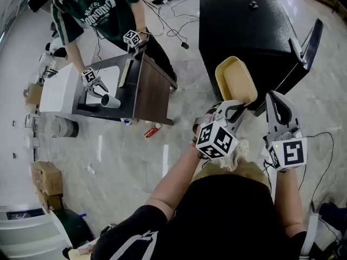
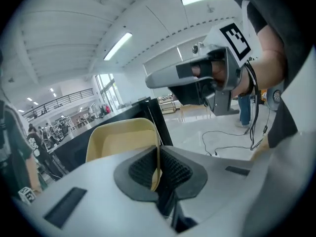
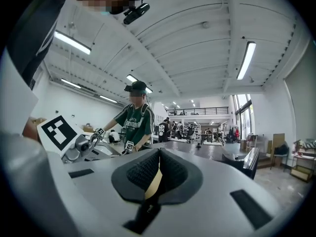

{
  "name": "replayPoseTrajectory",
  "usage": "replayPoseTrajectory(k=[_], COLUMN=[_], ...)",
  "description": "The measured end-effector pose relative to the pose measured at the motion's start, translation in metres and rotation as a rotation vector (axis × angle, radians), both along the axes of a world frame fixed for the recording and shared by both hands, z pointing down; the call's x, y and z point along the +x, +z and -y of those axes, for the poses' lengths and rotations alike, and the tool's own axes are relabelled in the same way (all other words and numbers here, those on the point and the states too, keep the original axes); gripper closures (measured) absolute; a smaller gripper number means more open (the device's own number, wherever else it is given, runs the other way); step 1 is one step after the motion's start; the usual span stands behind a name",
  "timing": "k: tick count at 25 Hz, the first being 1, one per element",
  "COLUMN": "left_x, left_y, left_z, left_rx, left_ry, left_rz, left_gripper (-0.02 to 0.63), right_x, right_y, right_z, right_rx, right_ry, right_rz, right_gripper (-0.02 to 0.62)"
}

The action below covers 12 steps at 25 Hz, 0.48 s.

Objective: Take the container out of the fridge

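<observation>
Head view shows left tongs point(image 1: 240, 106) clamped on the yellow container point(image 1: 233, 77).

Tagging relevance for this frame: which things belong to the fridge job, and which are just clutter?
Job:
- container, clamped in left gripper
- black fridge, door open

Lying about:
- red item on floor
- cables
- cardboard boxes
- table where another person works
</observation>
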<state>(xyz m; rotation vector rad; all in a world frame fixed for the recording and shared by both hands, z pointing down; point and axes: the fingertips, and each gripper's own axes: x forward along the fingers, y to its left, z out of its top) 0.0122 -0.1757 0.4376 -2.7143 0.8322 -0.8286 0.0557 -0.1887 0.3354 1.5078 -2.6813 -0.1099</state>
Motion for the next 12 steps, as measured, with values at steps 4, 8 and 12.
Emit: replayPoseTrajectory(k=[4,8,12], left_x=[0.001,0.008,0.006], left_y=[-0.027,-0.056,-0.08], left_z=[-0.013,-0.028,-0.03], left_rx=[0.038,0.086,0.126], left_ry=[0.021,0.024,-0.002], left_rz=[-0.097,-0.169,-0.241], left_gripper=[0.571,0.571,0.571], right_x=[-0.008,-0.006,-0.009], right_y=[-0.002,-0.011,-0.02], right_z=[-0.009,-0.02,-0.028], right_rx=[0.012,0.032,0.051], right_ry=[0.012,0.031,0.036], right_rz=[-0.006,-0.019,-0.03], right_gripper=[0.56,0.56,0.56])
